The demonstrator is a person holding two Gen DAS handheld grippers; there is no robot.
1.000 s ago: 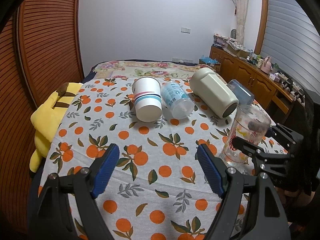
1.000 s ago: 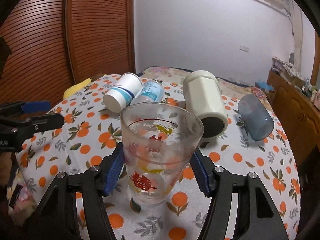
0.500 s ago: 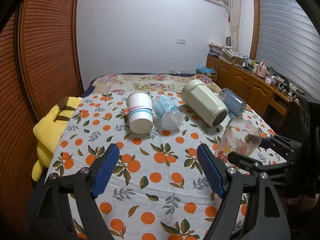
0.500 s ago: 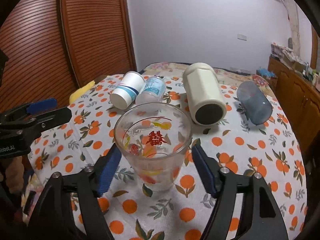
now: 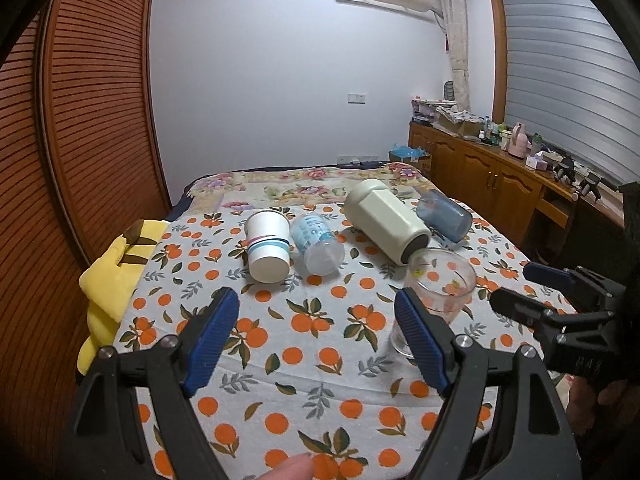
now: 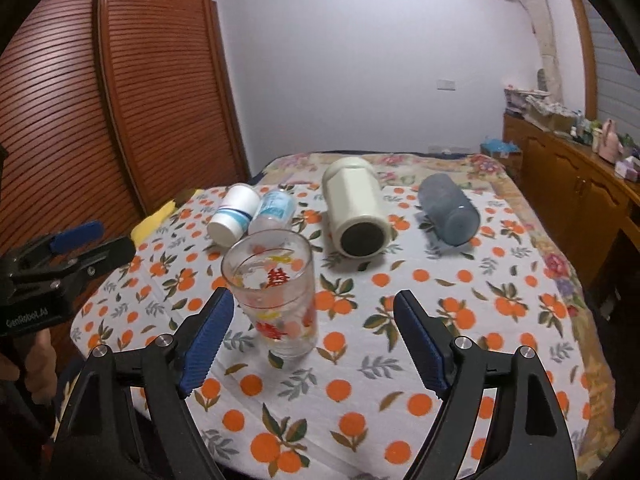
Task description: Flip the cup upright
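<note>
Glass cup upright, both tongs wide and holding nothing.

Right tongs (image 6: 314, 336) gape at the near edge of the bed (image 6: 500, 364); glass cup (image 6: 276, 292) stands on its base between the pads, nearer the left one, contact unclear. Left tongs (image 5: 318, 334) spread wide over the orange-print cloth (image 5: 280, 344), cup to their right. Behind, on their sides: paper cup (image 6: 234, 221), clear bottle (image 6: 274, 212), cream flask (image 6: 356, 212), blue tumbler (image 6: 450, 214) toward the right edge.

Clear glossy glass tumbler (image 6: 276, 300) (printed with red and yellow motifs) on matt orange-patterned cloth tablecloth (image 6: 460, 312), beside a slatted wooden door (image 6: 160, 92).
</note>
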